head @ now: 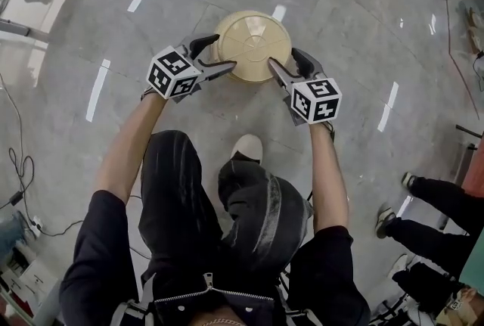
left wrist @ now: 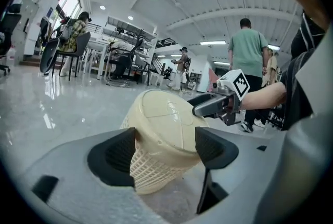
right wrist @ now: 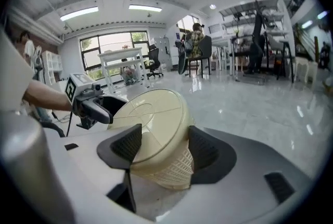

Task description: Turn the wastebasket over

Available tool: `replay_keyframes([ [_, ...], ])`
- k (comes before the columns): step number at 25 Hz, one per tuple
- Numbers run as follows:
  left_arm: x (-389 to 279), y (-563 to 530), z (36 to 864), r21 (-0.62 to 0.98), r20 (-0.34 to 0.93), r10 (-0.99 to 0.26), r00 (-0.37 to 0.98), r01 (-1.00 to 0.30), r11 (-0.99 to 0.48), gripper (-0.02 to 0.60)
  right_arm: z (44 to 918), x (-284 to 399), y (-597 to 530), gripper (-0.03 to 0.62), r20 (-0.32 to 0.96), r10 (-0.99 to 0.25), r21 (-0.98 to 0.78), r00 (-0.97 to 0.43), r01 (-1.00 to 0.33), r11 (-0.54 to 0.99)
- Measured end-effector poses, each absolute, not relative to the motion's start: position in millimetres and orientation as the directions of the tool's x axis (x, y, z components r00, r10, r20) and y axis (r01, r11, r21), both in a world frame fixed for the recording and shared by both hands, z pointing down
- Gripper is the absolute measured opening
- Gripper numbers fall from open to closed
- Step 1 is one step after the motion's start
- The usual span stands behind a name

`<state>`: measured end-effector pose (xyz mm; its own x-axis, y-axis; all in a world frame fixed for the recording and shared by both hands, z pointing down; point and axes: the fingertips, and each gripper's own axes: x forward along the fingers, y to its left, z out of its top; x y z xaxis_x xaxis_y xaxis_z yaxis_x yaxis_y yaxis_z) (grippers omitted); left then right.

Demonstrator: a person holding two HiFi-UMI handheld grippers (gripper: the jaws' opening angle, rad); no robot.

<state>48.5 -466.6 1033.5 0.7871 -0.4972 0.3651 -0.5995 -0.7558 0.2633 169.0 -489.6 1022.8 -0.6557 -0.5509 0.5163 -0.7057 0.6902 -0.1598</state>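
A cream wastebasket (head: 252,41) stands on the grey floor with its solid bottom facing up and its mesh wall below. My left gripper (head: 223,52) straddles its left edge and my right gripper (head: 283,58) its right edge. In the left gripper view the wastebasket (left wrist: 164,129) sits tilted between both pads, touching them, with the right gripper (left wrist: 216,106) beyond it. In the right gripper view the wastebasket (right wrist: 156,119) likewise fills the gap between the pads, and the left gripper (right wrist: 96,108) shows behind it. The basket's opening is hidden.
My shoe (head: 247,147) is just behind the basket. A bystander's legs (head: 423,203) are at the right, cables (head: 19,173) at the left. Desks and chairs (left wrist: 73,46) stand far off, and a person in a green shirt (left wrist: 248,51) is nearby.
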Motion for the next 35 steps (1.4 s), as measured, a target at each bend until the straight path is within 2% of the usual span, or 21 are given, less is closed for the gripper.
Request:
replay_keyframes([
  [3, 45, -467, 1026, 0.271, 0.347, -0.506, 0.79, -0.601, -0.752, 0.351, 1013, 166, -486, 0.273, 0.474, -0.613, -0.015, -0.632, -0.702, 0.712],
  [5, 42, -463, 1023, 0.29, 0.334, -0.502, 0.798, -0.593, -0.751, 0.351, 1011, 164, -480, 0.272, 0.469, -0.611, 0.008, -0.638, -0.688, 0.726],
  [13, 4, -411, 1032, 0.318, 0.352, -0.463, 0.813, -0.57, -0.758, 0.351, 1002, 134, -418, 0.272, 0.455, -0.402, -0.206, -0.794, -0.534, 0.82],
  [16, -3, -404, 1038, 0.325, 0.368, -0.456, 0.81, -0.571, -0.754, 0.351, 982, 131, -428, 0.27, 0.381, -0.452, -0.27, -0.807, -0.564, 0.78],
  [18, -8, -401, 1041, 0.319, 0.377, -0.46, 0.804, -0.579, -0.751, 0.35, 975, 123, -440, 0.27, 0.367, -0.499, -0.231, -0.785, -0.597, 0.768],
  [21, -9, -396, 1047, 0.298, 0.4, -0.448, 0.8, -0.576, -0.762, 0.348, 982, 108, -451, 0.262, 0.43, -0.511, -0.151, -0.744, -0.617, 0.772],
  [24, -10, -393, 1049, 0.304, 0.405, -0.441, 0.801, -0.573, -0.761, 0.348, 988, 104, -456, 0.189, 0.464, -0.527, -0.112, -0.712, -0.637, 0.763],
  [27, -18, -389, 1045, 0.315, 0.39, -0.452, 0.802, -0.578, -0.753, 0.348, 989, 102, -445, 0.181, 0.474, -0.501, -0.101, -0.724, -0.61, 0.786],
  [32, -32, -394, 1005, 0.306, 0.294, -0.536, 0.791, -0.61, -0.731, 0.348, 995, 100, -412, 0.175, 0.523, -0.419, -0.055, -0.742, -0.52, 0.853],
  [35, -23, -393, 996, 0.285, 0.291, -0.531, 0.796, -0.602, -0.746, 0.348, 1000, 101, -394, 0.167, 0.525, -0.391, -0.055, -0.756, -0.488, 0.871],
])
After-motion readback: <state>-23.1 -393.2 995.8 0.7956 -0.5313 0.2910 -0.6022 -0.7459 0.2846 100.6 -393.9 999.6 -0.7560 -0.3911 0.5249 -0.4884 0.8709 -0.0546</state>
